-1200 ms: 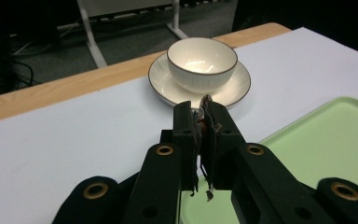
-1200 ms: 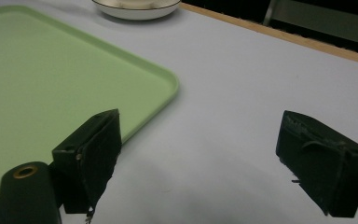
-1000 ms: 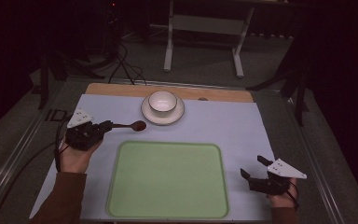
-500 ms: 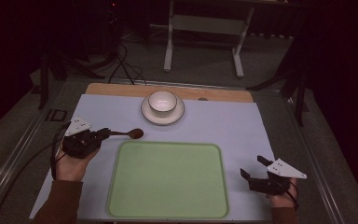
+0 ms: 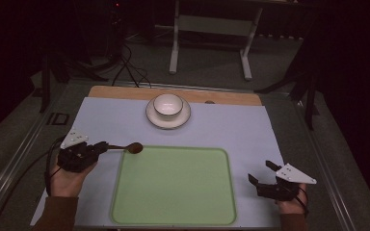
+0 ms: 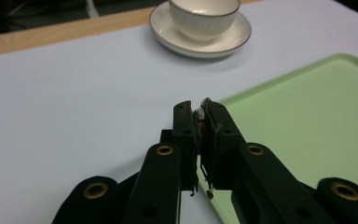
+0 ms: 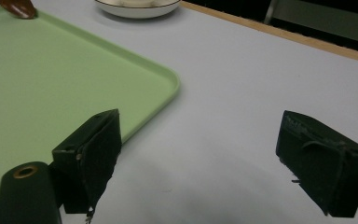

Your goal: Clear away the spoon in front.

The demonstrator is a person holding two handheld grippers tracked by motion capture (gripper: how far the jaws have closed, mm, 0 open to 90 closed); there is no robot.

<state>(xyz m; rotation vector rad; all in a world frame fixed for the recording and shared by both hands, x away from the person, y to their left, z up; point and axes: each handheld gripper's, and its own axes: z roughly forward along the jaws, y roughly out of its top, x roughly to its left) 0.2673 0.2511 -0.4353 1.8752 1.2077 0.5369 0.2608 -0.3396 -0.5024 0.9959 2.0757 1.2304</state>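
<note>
We count one brown spoon (image 5: 126,147), one green tray (image 5: 173,211), one white cup (image 5: 167,104) sitting on one white saucer (image 5: 180,120), and two grippers, all on one pale table sheet (image 5: 231,130) with a wooden strip (image 5: 120,91) along its far edge.

Our left gripper (image 5: 100,147) has its jaws clenched on the spoon's handle; in the left gripper view the two black jaws (image 6: 200,135) stand pressed almost together with only a thin sliver of the handle between them; the hand (image 5: 65,178) beneath it rests at the tray's left side.

Our right gripper (image 5: 261,174) is released; its jaws stand wide apart and nothing lies between them; in the right gripper view the two pads (image 7: 95,149) frame bare sheet just beside the tray's near right corner (image 7: 168,88), and they touch neither tray nor anything else that we can make out.

The spoon lies with its long axis running left to right across the table, roughly parallel to the tray's far edge; the handle end is in the left gripper and the bowl end (image 5: 135,147) points right, toward the tray's far left corner; the bowl sits right at that corner's rim; whether it touches the rim we cannot tell; in the right gripper view the brown bowl (image 7: 17,8) shows at the tray's far edge; the cup and saucer stand well apart from it, farther back.
</note>
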